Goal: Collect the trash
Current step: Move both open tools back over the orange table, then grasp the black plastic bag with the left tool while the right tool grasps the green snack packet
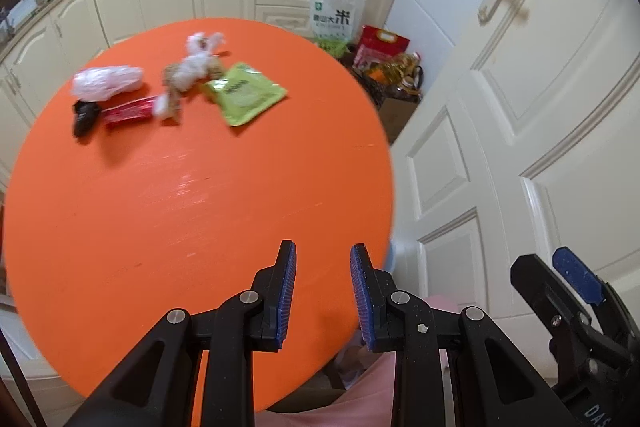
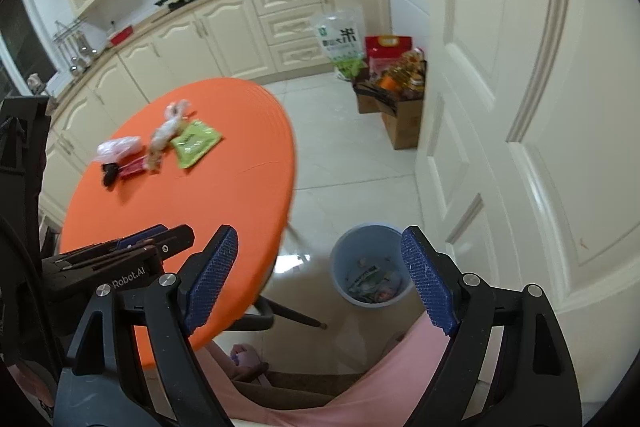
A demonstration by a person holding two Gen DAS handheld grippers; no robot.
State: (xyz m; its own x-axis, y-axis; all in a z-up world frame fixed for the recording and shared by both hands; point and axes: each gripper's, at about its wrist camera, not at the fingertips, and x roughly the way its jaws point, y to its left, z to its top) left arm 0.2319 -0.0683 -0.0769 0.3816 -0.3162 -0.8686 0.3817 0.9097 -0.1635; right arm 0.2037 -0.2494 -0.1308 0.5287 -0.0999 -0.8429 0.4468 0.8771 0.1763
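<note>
Both grippers' fingers, left and right, stand apart and empty. The bin on the floor already holds scraps; five pieces of trash remain on the orange counter.

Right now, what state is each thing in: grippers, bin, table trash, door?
Left gripper: open, empty.
Right gripper: open wide, empty.
Bin: upright on the floor, trash inside.
Green pouch: flat on the table.
Red wrapper: flat on the table.
Door: shut.
</note>
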